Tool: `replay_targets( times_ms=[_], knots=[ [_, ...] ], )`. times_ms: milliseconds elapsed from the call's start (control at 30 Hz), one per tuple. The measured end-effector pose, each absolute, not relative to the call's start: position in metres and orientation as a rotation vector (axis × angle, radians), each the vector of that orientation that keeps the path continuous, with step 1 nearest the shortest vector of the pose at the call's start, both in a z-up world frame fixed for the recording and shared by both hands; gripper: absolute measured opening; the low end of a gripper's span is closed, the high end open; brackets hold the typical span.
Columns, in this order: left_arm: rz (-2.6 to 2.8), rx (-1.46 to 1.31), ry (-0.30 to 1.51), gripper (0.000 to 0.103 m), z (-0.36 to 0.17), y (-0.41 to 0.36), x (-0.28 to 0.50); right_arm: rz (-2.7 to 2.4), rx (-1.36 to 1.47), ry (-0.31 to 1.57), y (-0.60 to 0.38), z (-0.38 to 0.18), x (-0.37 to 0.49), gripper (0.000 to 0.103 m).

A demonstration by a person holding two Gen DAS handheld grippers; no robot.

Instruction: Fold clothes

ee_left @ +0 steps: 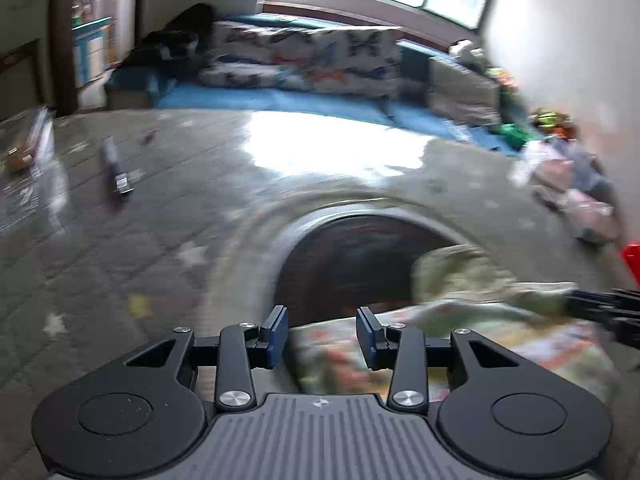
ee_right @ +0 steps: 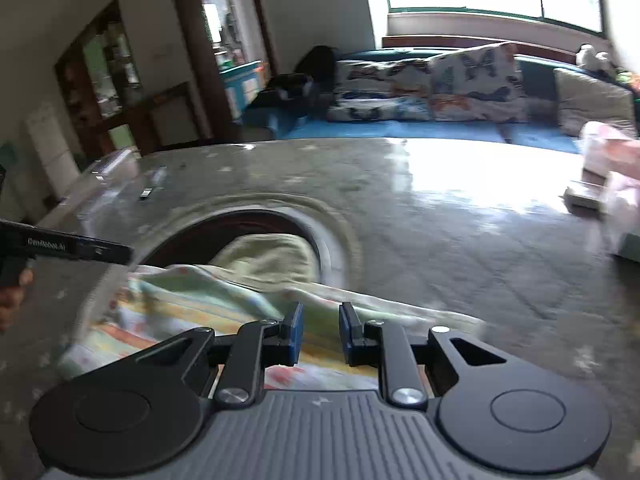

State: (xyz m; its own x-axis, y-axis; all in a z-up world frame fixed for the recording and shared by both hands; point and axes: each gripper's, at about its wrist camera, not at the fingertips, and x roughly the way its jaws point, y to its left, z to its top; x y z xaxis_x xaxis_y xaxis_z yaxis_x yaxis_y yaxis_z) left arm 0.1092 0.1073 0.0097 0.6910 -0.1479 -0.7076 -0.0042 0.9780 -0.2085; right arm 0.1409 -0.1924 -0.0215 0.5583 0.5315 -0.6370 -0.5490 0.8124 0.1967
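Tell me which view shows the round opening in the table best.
The left wrist view: the opening lies nearly whole ahead of the left gripper, its dark inside and rim visible, with the garment covering only its right part. In the right wrist view the opening is mostly filled by the garment, leaving a thin dark arc.

Patterned garment on grey table
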Motion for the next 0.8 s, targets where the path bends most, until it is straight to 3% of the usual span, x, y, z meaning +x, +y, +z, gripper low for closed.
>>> replay_targets(
  times_ms=[467,800],
  knots=[
    [-0.282,-0.329,0.842,0.037,-0.023,0.045,0.148,0.639,-0.065,0.79,-0.142,-0.042,0.171,0.016],
    [-0.323,-0.255,0.778,0.037,-0.001,0.035,0.104,0.751,-0.186,0.744,-0.14,-0.03,0.118,0.017]
  ],
)
